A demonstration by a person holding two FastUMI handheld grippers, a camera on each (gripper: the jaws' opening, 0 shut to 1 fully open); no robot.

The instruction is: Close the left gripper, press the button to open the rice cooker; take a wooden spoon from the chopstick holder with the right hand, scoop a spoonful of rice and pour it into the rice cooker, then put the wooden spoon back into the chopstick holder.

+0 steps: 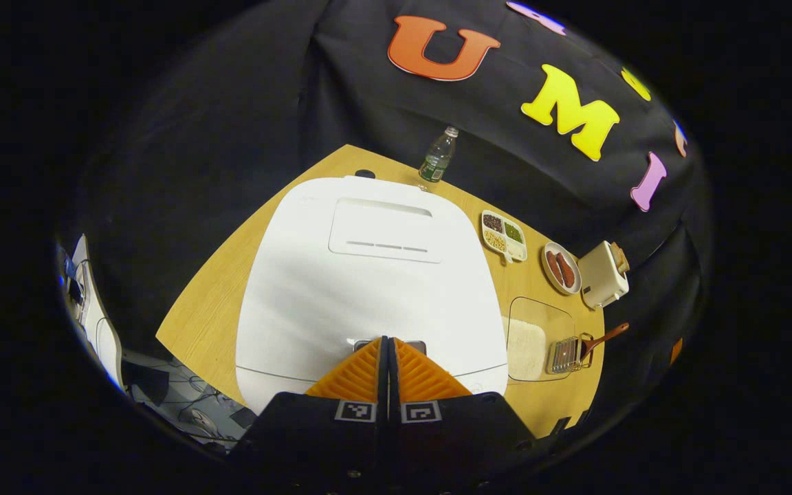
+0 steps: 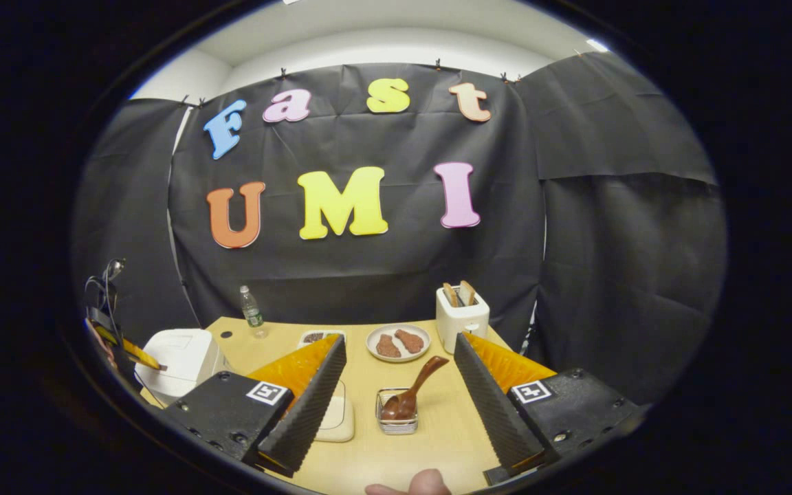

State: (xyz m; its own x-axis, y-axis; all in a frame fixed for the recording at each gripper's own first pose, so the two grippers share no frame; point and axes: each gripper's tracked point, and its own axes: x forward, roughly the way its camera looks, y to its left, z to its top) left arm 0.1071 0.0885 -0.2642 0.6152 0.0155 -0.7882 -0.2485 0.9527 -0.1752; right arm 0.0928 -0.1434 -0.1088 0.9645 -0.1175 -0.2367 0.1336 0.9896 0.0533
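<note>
L tongs were together at 6 o'clock of rice cooker, on button; off-centre push could slip. R tongs stood apart.

Left gripper fingers pressed together, pointing down — right gripper spread wide, level.

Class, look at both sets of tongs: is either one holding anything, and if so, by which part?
Nothing is held. The left tongs are shut empty at the rice cooker button; the right tongs are open, short of the wooden spoon.
</note>
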